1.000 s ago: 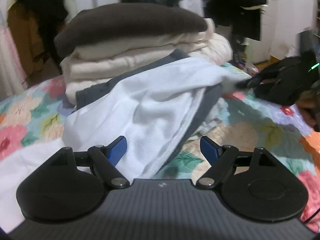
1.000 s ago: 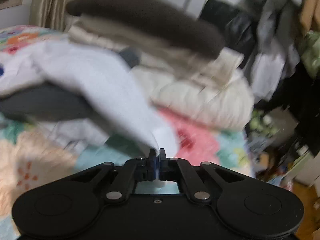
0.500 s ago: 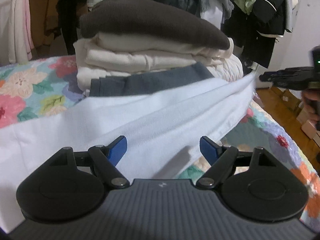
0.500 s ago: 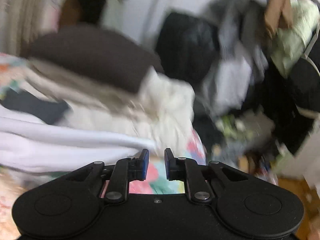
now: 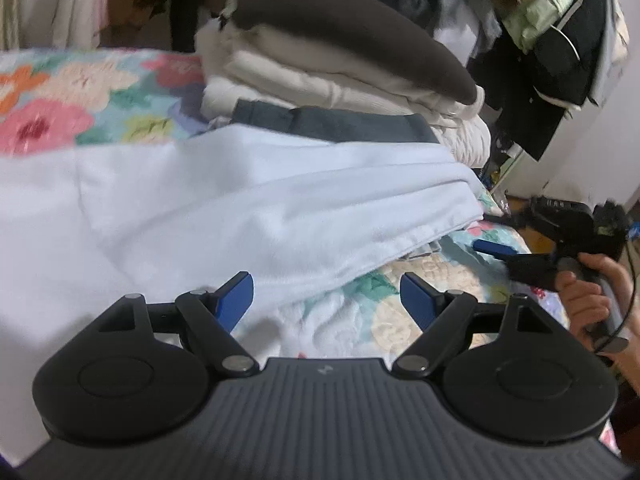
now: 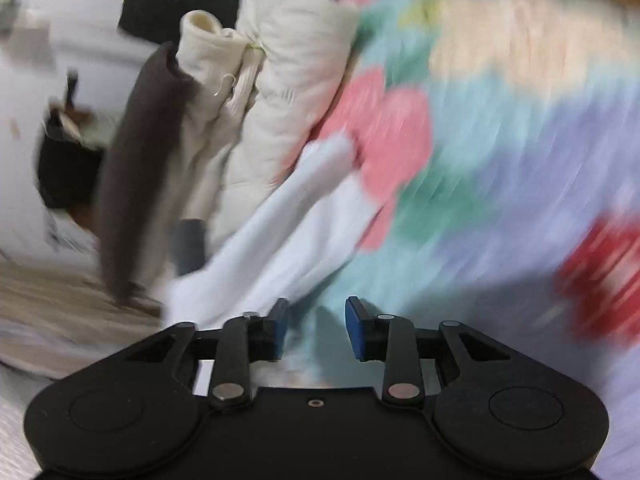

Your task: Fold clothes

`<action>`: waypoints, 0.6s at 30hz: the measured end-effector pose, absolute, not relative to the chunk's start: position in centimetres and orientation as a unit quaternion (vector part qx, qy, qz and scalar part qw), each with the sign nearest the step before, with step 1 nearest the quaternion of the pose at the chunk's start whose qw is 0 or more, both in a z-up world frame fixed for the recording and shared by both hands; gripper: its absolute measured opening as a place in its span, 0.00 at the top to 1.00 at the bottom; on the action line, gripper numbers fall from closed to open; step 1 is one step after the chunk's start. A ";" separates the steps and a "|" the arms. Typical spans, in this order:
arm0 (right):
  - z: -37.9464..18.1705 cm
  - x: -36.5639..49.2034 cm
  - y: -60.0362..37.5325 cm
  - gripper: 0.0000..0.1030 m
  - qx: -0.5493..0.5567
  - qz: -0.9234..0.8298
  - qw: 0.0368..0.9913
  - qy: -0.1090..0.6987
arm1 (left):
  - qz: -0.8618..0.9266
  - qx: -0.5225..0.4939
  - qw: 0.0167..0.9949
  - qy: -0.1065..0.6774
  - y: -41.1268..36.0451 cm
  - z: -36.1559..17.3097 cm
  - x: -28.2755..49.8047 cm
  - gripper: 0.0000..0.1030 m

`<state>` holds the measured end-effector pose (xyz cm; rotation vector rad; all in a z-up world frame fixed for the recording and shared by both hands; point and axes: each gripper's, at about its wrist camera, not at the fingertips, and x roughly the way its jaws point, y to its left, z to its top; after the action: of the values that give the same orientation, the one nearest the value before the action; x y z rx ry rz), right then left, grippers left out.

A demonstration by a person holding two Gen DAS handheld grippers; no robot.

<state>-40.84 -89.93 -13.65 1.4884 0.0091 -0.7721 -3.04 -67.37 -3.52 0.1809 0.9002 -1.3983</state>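
The white cloth [image 5: 248,208] lies spread on the bed [image 5: 80,96], which has a quilt with flowers. Its folded edge runs from the middle of the left wrist view down toward the right. Behind the cloth there is a stack of folded clothes [image 5: 340,80]: a grey piece at the bottom, some cream ones above it, and a dark brown one on top.

The left gripper [image 5: 327,300] hovers above the near edge of the cloth. Its jaws are spread wide and hold nothing; the left blue pad is over the cloth, the right pad over the quilt.

The right gripper [image 5: 520,258] is seen at the right side of the bed, in the right hand [image 5: 592,292]. In its own view, which is tilted and much blurred, the right gripper [image 6: 316,328] has its jaws apart and empty. A corner of the cloth [image 6: 288,232] lies just beside its left pad, and I cannot tell if they touch.

Dark coats [image 5: 560,40] hang behind the bed.
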 end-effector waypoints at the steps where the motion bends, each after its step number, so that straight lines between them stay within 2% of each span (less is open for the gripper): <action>1: -14.0 -40.4 -89.9 0.41 0.671 -0.339 0.659 -0.018 | -0.615 0.077 0.672 0.405 -67.0 -3.6 -2.8 0.22; 3: -14.5 -39.5 -90.4 0.42 0.679 -0.351 0.644 -0.037 | -0.605 0.075 0.679 0.409 -66.4 -3.7 -2.2 0.22; 4: -14.6 -39.3 -90.6 0.76 0.674 -0.356 0.646 -0.047 | -0.599 0.075 0.684 0.409 -66.0 -3.7 -2.0 0.22; 5: -14.4 -39.1 -90.9 0.93 0.664 -0.355 0.656 -0.052 | -0.593 0.076 0.689 0.410 -65.7 -3.7 -1.7 0.22; 8: -10.4 -39.8 -90.4 0.94 0.552 -0.400 0.729 -0.062 | -0.575 0.083 0.707 0.403 -64.3 -3.4 -0.9 0.22; 11: -6.2 -39.1 -88.8 0.95 0.401 -0.440 0.803 -0.020 | -0.558 0.083 0.723 0.398 -62.3 -3.5 0.2 0.22; 18: -8.8 -37.2 -89.1 0.92 0.296 -0.539 0.768 0.178 | -0.503 0.113 0.739 0.434 -58.1 -5.5 3.0 0.22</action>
<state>-37.15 -89.14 -8.76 0.6431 0.3865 -1.1707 3.02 -58.05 -5.45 0.2474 0.9527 -1.1046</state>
